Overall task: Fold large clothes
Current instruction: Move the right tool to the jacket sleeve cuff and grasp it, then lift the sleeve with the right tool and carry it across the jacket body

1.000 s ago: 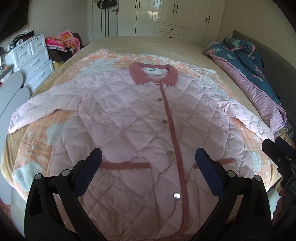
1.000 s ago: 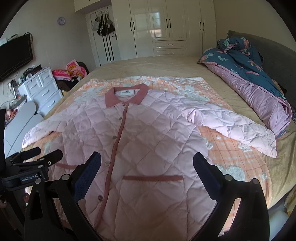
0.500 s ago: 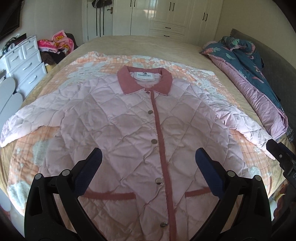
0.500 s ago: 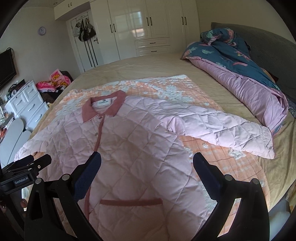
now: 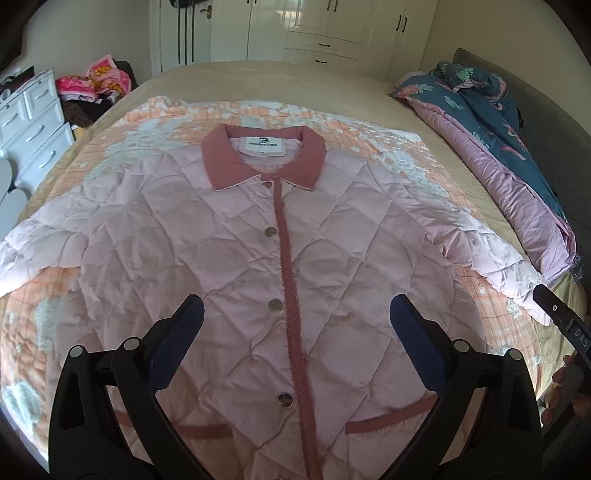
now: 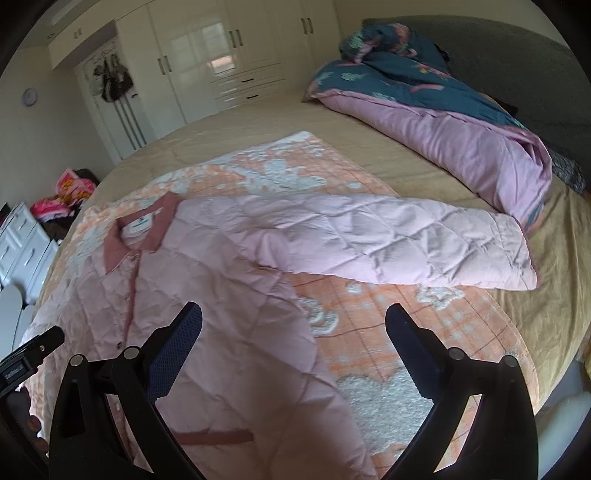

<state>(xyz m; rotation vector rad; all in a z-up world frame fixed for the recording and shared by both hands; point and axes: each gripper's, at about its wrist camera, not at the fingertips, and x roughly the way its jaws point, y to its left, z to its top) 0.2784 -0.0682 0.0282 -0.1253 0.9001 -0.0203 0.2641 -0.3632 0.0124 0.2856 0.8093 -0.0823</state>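
Jacket [image 5: 258,258] lies flat, buttoned, face up on the blanket [image 6: 369,332] on the bed [image 6: 295,122], sleeves spread. No fold made yet; all folding remains. My left gripper [image 5: 295,328] and right gripper [image 6: 293,328] hover above it, jaws apart, holding nothing.

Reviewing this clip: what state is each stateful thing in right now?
Pink quilted jacket: flat, face up, buttoned, unfolded.
Jacket's sleeve: stretched out sideways.
Left gripper: open, empty, above the jacket.
Right gripper: open, empty.
Wardrobe doors: shut.
Duvet: bunched by the headboard.
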